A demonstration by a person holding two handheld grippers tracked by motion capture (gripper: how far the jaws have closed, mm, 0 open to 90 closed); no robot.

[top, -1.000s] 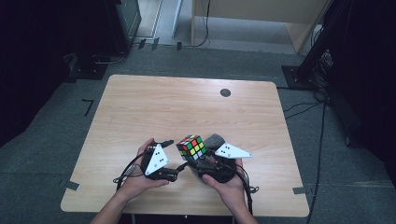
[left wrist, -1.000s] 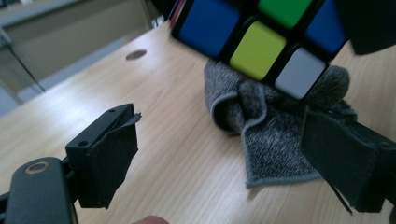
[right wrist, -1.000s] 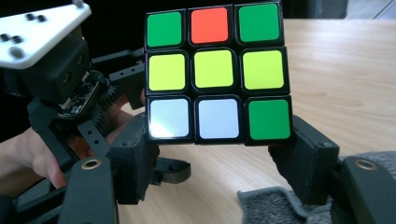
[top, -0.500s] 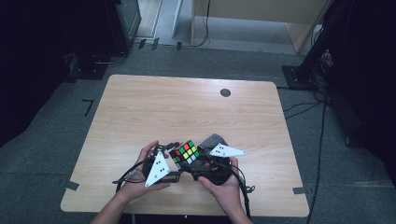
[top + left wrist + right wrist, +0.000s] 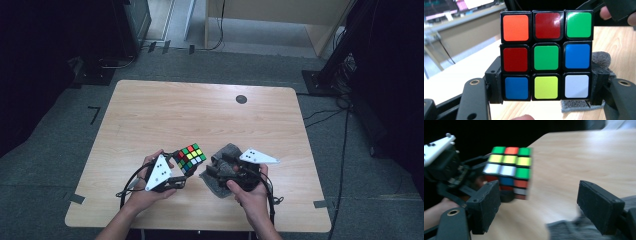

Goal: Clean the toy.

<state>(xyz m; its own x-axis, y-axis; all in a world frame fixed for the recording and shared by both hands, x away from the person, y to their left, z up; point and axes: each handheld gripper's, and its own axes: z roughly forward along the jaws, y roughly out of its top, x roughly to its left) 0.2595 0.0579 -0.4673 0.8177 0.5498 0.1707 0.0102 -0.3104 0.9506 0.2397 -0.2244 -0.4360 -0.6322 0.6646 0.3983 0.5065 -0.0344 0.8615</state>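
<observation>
A scrambled Rubik's cube (image 5: 191, 157) is held above the wooden table (image 5: 200, 110), near its front edge. My left gripper (image 5: 186, 165) has just been closing, and its pads (image 5: 494, 86) press on the bottom layer of the cube (image 5: 546, 55) from both sides. My right gripper (image 5: 214, 169) sits just right of the cube over a crumpled grey cloth (image 5: 227, 149). Its jaws have just been opening and now stand apart with nothing between them. In the right gripper view the cube (image 5: 509, 170) hangs beyond and left of my right gripper (image 5: 546, 202).
A small black round mark (image 5: 241, 99) lies on the table's far side. Grey cloth (image 5: 564, 230) lies under the right jaws. Dark cabinets and cables stand on the floor beyond the table. The person's hands enter from the bottom edge.
The cube has passed from the right gripper to the left. The left gripper moved in and closed on it, and the right gripper let go and drew back to the right.
</observation>
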